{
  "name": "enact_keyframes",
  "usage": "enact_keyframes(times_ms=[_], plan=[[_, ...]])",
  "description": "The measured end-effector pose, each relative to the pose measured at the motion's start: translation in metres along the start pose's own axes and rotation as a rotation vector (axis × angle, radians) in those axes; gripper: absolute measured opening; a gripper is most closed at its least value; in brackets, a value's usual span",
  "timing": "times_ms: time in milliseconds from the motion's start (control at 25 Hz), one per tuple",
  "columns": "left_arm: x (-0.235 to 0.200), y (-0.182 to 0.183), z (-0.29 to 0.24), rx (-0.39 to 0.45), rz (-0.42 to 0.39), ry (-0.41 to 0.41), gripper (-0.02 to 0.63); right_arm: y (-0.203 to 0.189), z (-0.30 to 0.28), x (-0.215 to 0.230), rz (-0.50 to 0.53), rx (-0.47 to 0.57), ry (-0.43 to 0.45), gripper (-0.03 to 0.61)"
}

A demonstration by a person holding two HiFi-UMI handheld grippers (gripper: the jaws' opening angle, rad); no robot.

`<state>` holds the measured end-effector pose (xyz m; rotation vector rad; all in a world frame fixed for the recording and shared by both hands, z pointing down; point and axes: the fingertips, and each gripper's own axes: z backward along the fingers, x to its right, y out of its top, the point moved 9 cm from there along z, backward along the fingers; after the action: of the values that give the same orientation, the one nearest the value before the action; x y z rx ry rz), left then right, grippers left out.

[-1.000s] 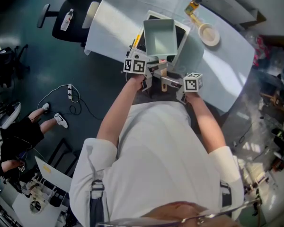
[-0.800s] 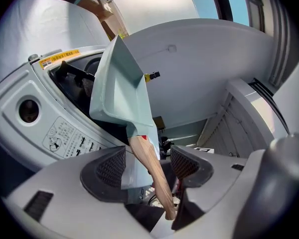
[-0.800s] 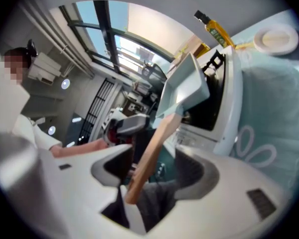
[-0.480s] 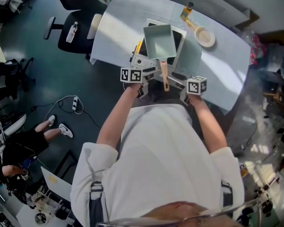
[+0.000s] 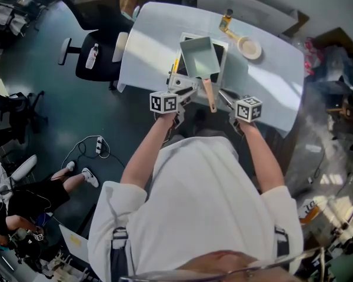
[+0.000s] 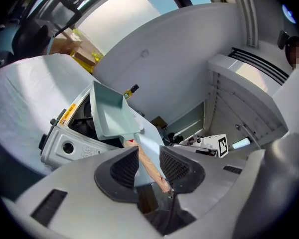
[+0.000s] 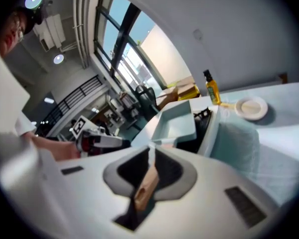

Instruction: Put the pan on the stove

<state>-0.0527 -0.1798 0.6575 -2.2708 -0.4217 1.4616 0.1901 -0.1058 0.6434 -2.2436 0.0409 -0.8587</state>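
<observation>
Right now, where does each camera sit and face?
Head view: head-mounted, steeply down at the table; arms, torso, left gripper, right gripper show.
Left gripper view: on the left gripper, toward pan and stove; jaws just closed on the handle.
Right gripper view: on the right gripper, toward the pan; jaws just closed on the handle.
Shared: pan, stove.

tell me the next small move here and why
Probably lift slightly and shift the square pan right to centre it on the portable gas stove. The left gripper and right gripper have just been closing their jaws on its wooden handle, and the pan is toward the stove's left, burner exposed at right.
</observation>
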Motion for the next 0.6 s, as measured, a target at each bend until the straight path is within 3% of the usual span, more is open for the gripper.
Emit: enact_keyframes(times_ms=[160,280,600], plan=[[0.009,0.005,0.019,0.003,-0.100,0.052,0.040,0.009,0.004,-0.028,0.128,0.016,-0.049,0.038],[0.016,0.013,0.031,0.039,-0.134,0.044,0.029,0.014,0.003,-0.050,0.195,0.028,-0.068,0.035],[0.038,0.018,0.061,0.072,-0.249,0.010,0.028,0.005,0.011,-0.094,0.229,0.131,-0.103,0.032]])
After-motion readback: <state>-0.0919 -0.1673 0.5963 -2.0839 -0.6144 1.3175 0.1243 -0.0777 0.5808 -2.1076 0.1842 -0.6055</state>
